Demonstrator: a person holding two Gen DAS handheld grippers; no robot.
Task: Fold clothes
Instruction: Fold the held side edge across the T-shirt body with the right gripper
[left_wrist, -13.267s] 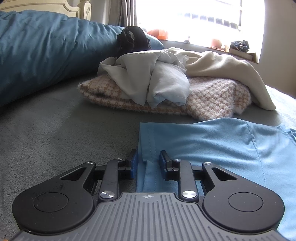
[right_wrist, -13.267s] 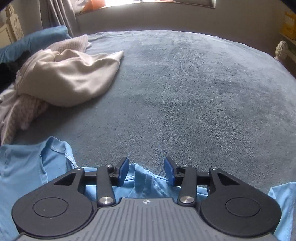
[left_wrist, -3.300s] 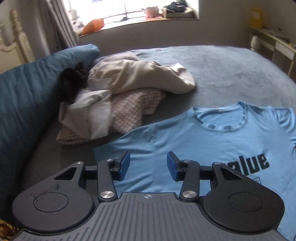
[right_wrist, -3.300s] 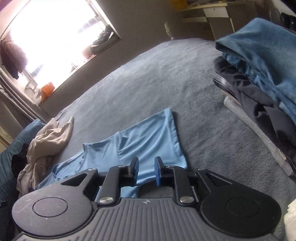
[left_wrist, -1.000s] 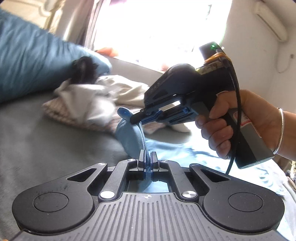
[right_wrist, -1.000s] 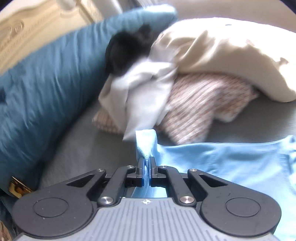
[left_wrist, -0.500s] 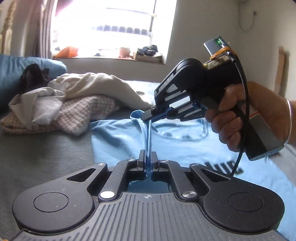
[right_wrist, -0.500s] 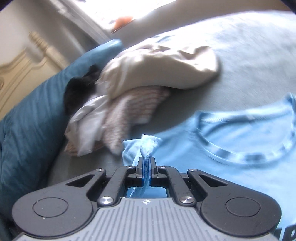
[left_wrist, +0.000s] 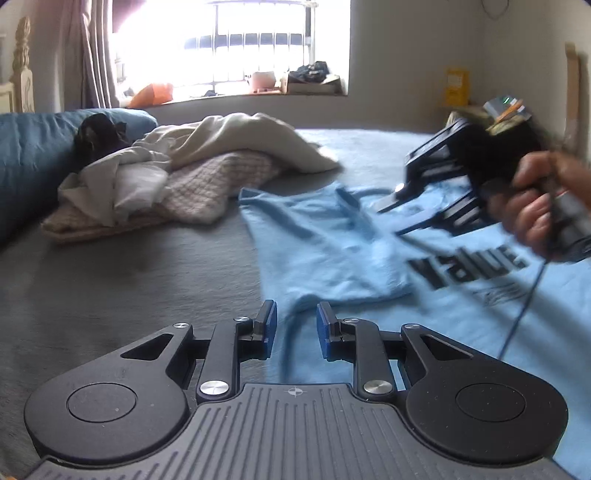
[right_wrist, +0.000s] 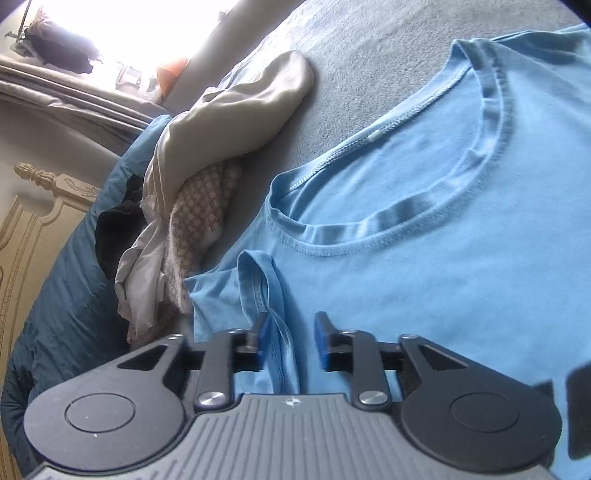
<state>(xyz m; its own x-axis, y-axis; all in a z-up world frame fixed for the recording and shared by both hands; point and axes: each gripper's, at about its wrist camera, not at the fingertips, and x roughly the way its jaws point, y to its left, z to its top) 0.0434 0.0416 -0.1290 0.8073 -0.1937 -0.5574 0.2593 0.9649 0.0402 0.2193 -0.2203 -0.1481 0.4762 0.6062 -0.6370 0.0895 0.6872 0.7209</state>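
A light blue T-shirt (left_wrist: 332, 251) with black lettering lies flat on the grey bed cover (left_wrist: 129, 280), its left sleeve folded inward over the chest. My left gripper (left_wrist: 295, 325) hovers low at the fold's near edge. Its jaws are opening, and shirt fabric runs loosely between them without being pressed. In the left wrist view, my right gripper (left_wrist: 393, 219), blurred and held by a hand (left_wrist: 535, 206), hangs over the shirt's chest. The right wrist view shows the right gripper (right_wrist: 291, 332) just below the collar (right_wrist: 424, 218). Its jaws are also opening, and the sleeve hem (right_wrist: 273, 295) lies slack beside the left pad.
A pile of clothes (left_wrist: 207, 162) (cream, houndstooth, white and black pieces) sits on the bed left of the shirt. A teal duvet (left_wrist: 29, 155) and a carved headboard (right_wrist: 29, 221) lie further left. A cluttered window sill (left_wrist: 258, 85) is behind the bed.
Both grippers were shut on the lifted sleeve edge; both have now opened and let it go. The sleeve has dropped onto the shirt's chest, and the right gripper has swung right and down.
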